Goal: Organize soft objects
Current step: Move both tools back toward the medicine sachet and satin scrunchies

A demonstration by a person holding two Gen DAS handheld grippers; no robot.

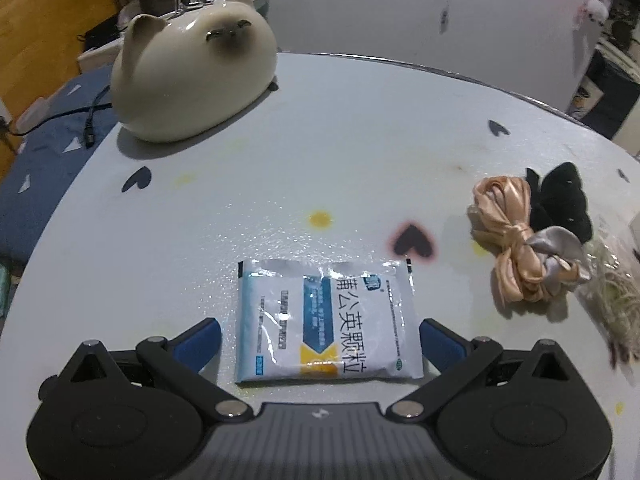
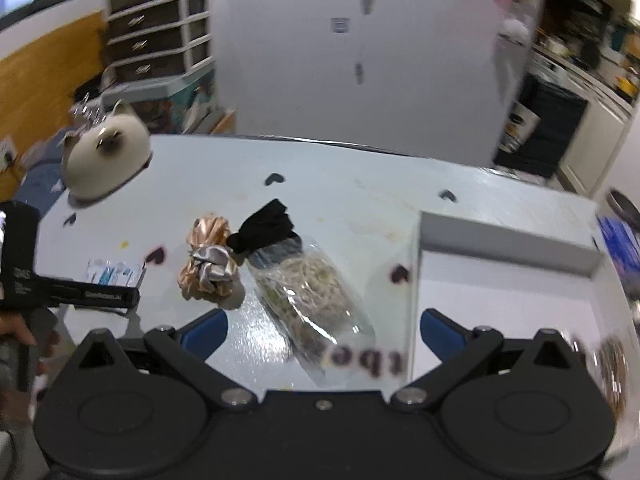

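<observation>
A white and blue medicine sachet (image 1: 326,322) lies flat on the pale table, between the open blue fingers of my left gripper (image 1: 320,338), which do not touch it. To its right lie a peach satin scrunchie (image 1: 508,236), a grey one (image 1: 558,248) and a black one (image 1: 560,200). In the right wrist view my right gripper (image 2: 323,330) is open above a clear bag of dried stuff (image 2: 316,300). The scrunchies (image 2: 208,264) and black cloth (image 2: 264,230) lie left of it. The sachet (image 2: 112,272) sits far left by the left gripper.
A ceramic cat jar (image 1: 192,76) stands at the table's far left corner, also in the right wrist view (image 2: 106,156). A white open box (image 2: 508,256) sits on the table's right side. A blue bed and cable lie beyond the left edge.
</observation>
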